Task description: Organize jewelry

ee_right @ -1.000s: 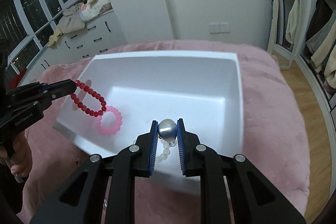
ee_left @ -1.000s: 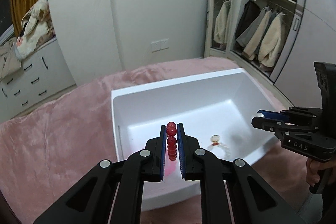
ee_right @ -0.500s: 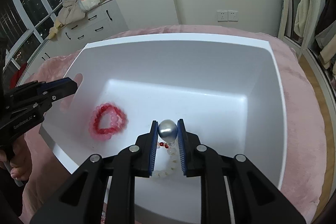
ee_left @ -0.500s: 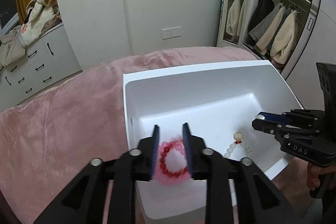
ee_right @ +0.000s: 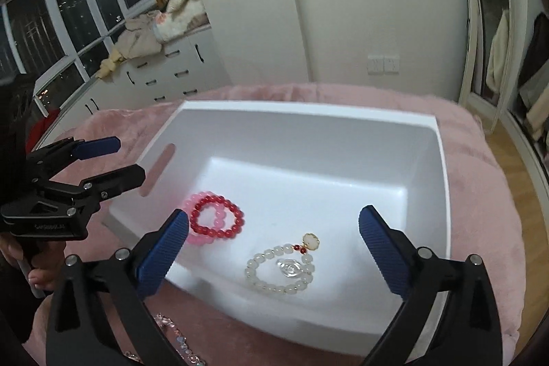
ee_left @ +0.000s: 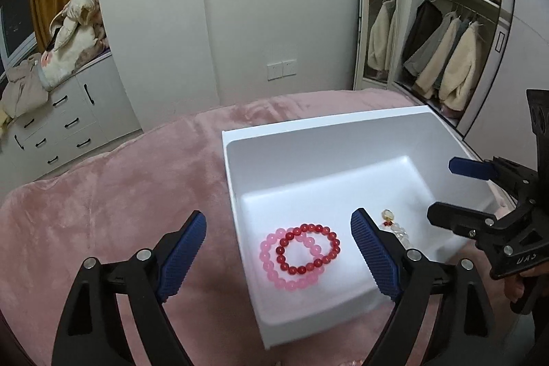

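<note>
A white bin sits on a pink blanket. Inside lie a red bead bracelet overlapping a pink bead bracelet, and a white bead bracelet with a gold charm. A clear glass piece lies inside the white loop. My left gripper is open and empty above the bin's left wall. My right gripper is open and empty above the bin's near edge.
The pink blanket covers the bed around the bin. More beaded jewelry lies on the blanket in front of the bin. White drawers stand at the back left, an open wardrobe at the back right.
Both grippers opened. The left let go of the red and pink bracelets, the right let go of the white bracelet, and all now lie on the bin floor. Both grippers drew back.
</note>
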### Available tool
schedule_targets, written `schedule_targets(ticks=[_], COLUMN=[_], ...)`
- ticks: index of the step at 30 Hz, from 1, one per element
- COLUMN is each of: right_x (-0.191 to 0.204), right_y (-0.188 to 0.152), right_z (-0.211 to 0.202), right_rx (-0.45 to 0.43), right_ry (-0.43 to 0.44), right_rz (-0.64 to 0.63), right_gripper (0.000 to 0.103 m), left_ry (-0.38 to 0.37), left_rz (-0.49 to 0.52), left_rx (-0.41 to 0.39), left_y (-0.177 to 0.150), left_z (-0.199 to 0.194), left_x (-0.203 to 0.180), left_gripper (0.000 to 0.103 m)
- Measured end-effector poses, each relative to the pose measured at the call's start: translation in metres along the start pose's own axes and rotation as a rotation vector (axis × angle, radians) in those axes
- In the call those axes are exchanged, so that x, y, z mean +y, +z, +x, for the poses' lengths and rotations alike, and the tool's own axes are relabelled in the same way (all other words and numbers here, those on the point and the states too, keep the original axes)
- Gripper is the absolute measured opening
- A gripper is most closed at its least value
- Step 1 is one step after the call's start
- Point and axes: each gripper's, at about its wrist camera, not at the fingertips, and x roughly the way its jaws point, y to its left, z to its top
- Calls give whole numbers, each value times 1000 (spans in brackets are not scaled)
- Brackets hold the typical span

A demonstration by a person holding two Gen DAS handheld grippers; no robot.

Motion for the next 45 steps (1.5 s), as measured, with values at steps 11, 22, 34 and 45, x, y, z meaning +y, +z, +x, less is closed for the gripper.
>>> schedule_targets(ticks=[11,22,34,45], right_x=[14,21,42,72], right_y=[-16,-57,-109,-156], right_z=[-42,-68,-45,15], right_rx=[-59,-36,97,294], right_ry=[10,87,199,235], right_rz=[-46,-88,-127,-175], right_gripper=[98,98,82,54], left_ry=[48,55,-35,-77], left_rz=[17,38,82,32], left_rx=[-42,13,135,249], left_y=[-19,-66,-122,-155], left_z=[-46,-60,-24,23], left_x=[13,24,4,6], left_gripper=[93,93,93,70])
